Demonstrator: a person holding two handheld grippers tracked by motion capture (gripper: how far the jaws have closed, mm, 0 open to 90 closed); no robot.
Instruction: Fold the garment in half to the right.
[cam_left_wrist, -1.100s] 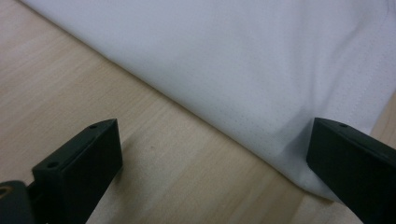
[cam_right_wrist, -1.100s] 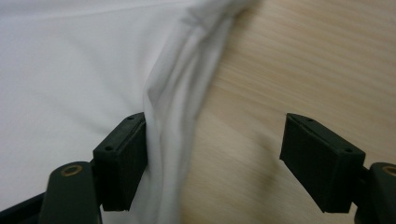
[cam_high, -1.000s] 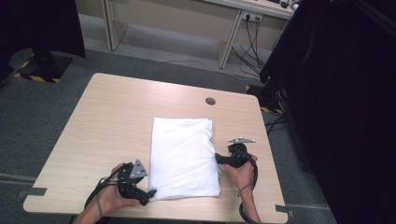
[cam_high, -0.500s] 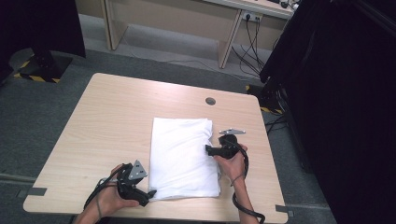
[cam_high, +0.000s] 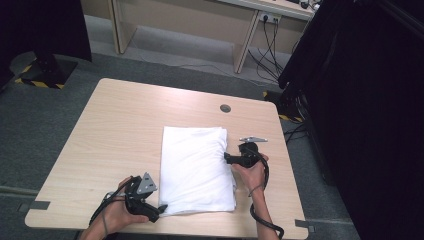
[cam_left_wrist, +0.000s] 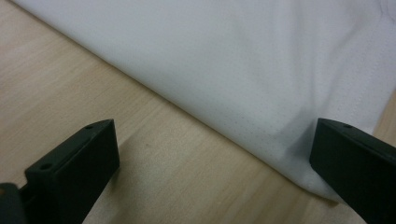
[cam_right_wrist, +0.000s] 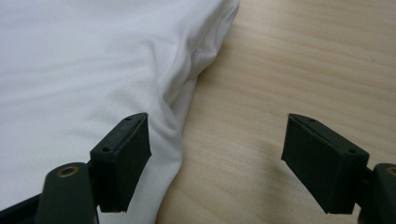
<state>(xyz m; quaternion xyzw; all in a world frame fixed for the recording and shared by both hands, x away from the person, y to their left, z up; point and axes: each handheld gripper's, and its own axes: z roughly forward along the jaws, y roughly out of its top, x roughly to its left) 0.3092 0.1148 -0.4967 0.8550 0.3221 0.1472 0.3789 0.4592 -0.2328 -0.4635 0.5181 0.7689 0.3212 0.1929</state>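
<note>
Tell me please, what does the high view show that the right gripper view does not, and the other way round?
High view alone: the whole folded white cloth, the cable hole in the table, the left claw at the cloth's near left corner, both hands, the grey floor.

Right gripper view alone: the right claw from close, jaws standing wide apart, one over the cloth's rumpled side edge, the other over bare wood, nothing pinched.

Both: white cloth, wooden table, right claw at the cloth's right edge.
</note>
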